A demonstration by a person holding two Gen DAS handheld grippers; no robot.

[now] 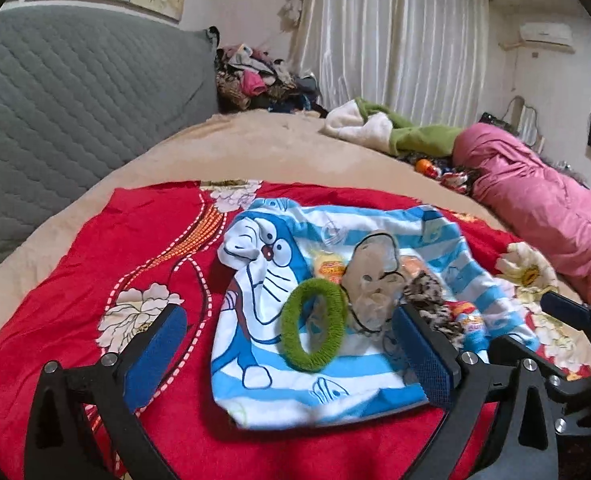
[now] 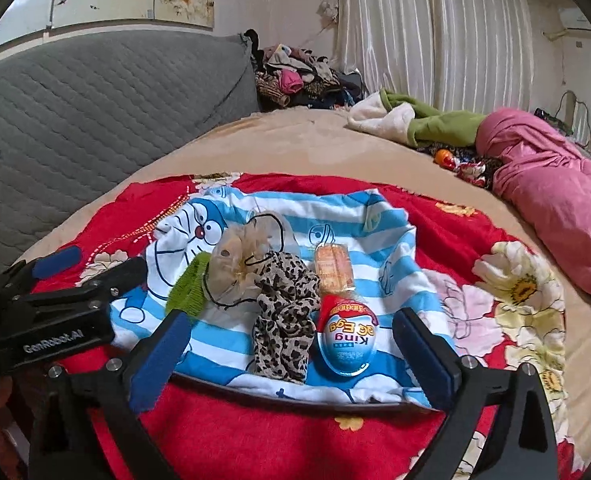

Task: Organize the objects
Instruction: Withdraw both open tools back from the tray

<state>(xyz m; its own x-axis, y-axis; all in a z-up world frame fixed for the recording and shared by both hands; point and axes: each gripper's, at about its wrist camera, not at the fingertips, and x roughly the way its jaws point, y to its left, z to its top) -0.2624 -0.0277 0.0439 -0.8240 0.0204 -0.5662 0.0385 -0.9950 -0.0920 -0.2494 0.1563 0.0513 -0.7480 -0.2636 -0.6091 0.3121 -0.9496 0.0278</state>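
A blue-and-white striped cartoon cloth [image 1: 255, 364] [image 2: 375, 240] lies on a red flowered cloth [image 1: 95, 280]. On it rest a green scrunchie [image 1: 291, 332] [image 2: 187, 284], a sheer beige scrunchie [image 1: 371, 276] [image 2: 235, 264], a leopard scrunchie [image 1: 427, 296] [image 2: 283, 320], an orange snack packet [image 2: 331, 268] and a blue toy egg [image 2: 347, 340] [image 1: 471, 324]. My left gripper [image 1: 291, 356] hovers open over the green scrunchie, touching nothing. My right gripper [image 2: 291, 360] stands open above the leopard scrunchie and the egg, holding nothing. Each gripper shows at the edge of the other's view.
The cloths lie on a tan bed [image 1: 255, 148]. A grey quilted headboard [image 1: 75, 100] rises at the left. A clothes pile [image 1: 263, 80], a green-and-white blanket [image 1: 395, 128] and a pink quilt [image 1: 535, 208] sit at the far and right sides.
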